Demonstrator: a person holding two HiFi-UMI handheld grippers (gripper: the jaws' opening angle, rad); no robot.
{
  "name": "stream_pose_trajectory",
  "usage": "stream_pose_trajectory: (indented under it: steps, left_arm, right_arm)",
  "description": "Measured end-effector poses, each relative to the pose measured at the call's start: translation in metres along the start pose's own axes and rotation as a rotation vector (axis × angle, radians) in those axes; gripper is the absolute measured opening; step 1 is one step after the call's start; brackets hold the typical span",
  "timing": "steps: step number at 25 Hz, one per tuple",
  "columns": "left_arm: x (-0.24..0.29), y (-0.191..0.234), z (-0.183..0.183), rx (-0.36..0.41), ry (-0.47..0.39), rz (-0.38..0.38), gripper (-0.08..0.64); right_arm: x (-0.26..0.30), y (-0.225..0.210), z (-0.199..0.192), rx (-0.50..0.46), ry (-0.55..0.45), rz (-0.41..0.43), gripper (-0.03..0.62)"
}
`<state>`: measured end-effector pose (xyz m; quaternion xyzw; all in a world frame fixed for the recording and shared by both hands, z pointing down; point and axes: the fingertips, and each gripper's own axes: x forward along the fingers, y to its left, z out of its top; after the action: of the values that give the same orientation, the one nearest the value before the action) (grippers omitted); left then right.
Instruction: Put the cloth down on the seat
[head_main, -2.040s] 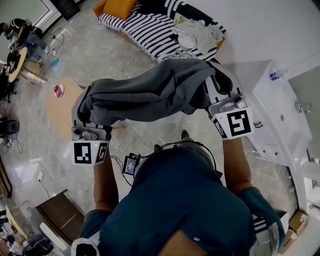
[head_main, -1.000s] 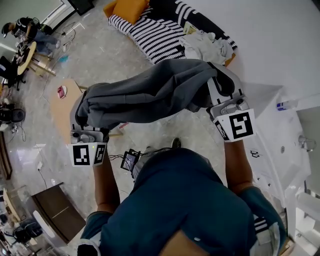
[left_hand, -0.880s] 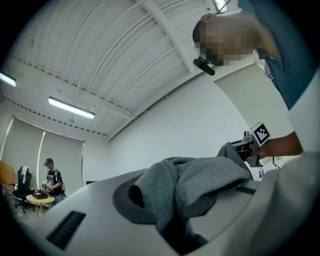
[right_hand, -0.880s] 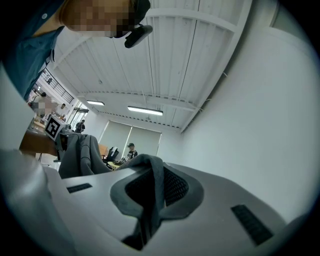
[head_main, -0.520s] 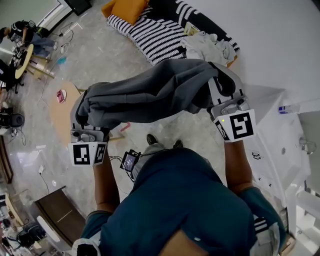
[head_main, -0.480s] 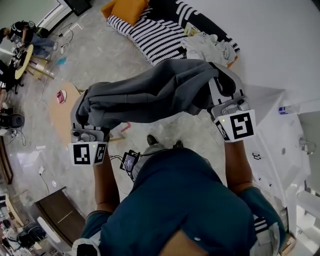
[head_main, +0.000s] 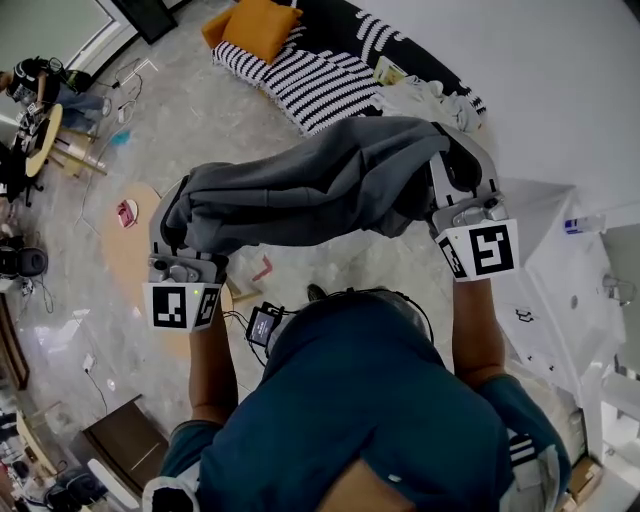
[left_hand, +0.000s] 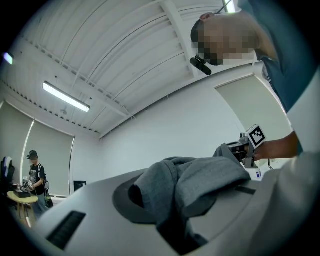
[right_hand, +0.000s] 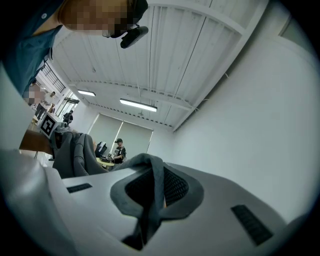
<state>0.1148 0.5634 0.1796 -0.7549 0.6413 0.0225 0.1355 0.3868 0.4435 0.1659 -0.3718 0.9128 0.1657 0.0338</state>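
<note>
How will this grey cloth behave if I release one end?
Likely floppy: the grey cloth drapes and bunches between the left gripper and right gripper. Probably light, since thin pinches carry it. A freed end would likely drop.

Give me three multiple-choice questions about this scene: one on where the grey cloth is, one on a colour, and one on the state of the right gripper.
1. Where is the grey cloth?
A. Lying on the floor
B. In the air between the left gripper and the right gripper
C. Draped over a chair

2. What colour is the cushion on the striped seat?
A. Orange
B. Green
C. Blue

3. How do the right gripper's jaws stand?
A. Wide apart and empty
B. Closed on the cloth
C. Closed on nothing

Answers: 1 B, each gripper pinches one end and the cloth spans the gap. 2 A, the head view shows it orange at the seat's far end. 3 B, the right gripper view shows grey fabric pinched between them.
</note>
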Motion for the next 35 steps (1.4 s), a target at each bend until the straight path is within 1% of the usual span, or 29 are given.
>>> stream_pose_trajectory:
  steps: [3,6,11,18,21,27,30,35]
  left_arm:
    - [0.005,0.014,-0.004,0.002,-0.012,-0.020,0.087]
    - [0.011,0.025,-0.011,-0.011,-0.011,-0.014,0.087]
    - [0.033,0.034,-0.027,-0.014,0.011,-0.003,0.087]
    - [0.071,0.047,-0.039,0.005,0.032,0.043,0.087]
    - [0.091,0.056,-0.043,0.014,0.030,0.077,0.087]
    - [0.128,0.059,-0.054,0.029,0.034,0.136,0.087]
    - [0.139,0.061,-0.055,0.031,0.034,0.155,0.087]
    - [0.156,0.074,-0.062,0.034,0.045,0.143,0.087]
  right_arm:
    - [0.012,0.004,0.001,-0.007,-0.002,-0.021,0.021]
    - [0.022,0.005,-0.003,-0.015,0.010,-0.019,0.021]
    - [0.046,-0.012,-0.020,-0.005,0.020,-0.010,0.021]
    - [0.097,-0.035,-0.041,0.022,-0.001,0.041,0.021]
    - [0.120,-0.047,-0.049,0.025,-0.014,0.074,0.021]
    - [0.151,-0.079,-0.066,0.032,-0.032,0.118,0.021]
    - [0.161,-0.092,-0.071,0.035,-0.037,0.118,0.021]
    - [0.178,-0.099,-0.079,0.045,-0.028,0.103,0.021]
